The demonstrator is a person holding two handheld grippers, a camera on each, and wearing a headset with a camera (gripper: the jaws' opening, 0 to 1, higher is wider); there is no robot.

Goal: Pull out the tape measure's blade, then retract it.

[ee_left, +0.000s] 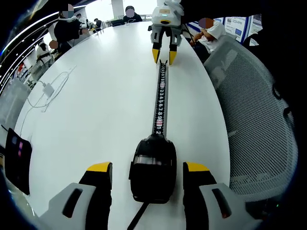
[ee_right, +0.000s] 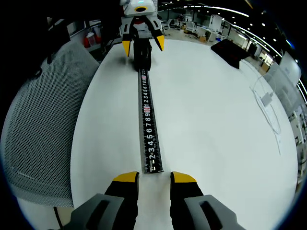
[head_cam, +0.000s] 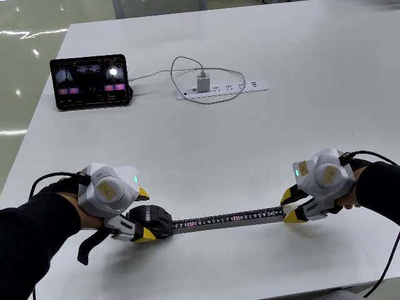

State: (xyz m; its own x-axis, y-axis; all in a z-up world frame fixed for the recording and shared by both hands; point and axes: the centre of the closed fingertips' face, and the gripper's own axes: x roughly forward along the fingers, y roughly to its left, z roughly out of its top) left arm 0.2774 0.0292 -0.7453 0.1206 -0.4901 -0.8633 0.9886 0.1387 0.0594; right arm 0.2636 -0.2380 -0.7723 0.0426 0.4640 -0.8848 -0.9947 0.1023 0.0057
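Note:
The black tape measure lies on the white table near its front edge. Its dark blade is drawn out flat to the right. My left gripper is open, its yellow-tipped jaws on either side of the case with small gaps. My right gripper is open too. The blade's end lies on the table just ahead of its tips, not held. The right gripper shows far up the blade in the left gripper view. The left gripper shows likewise in the right gripper view.
A tablet with a lit screen stands at the back left. A white power strip with a charger and looped cable lies behind the middle. A grey mesh chair sits just off the near edge. Several people sit at the far end.

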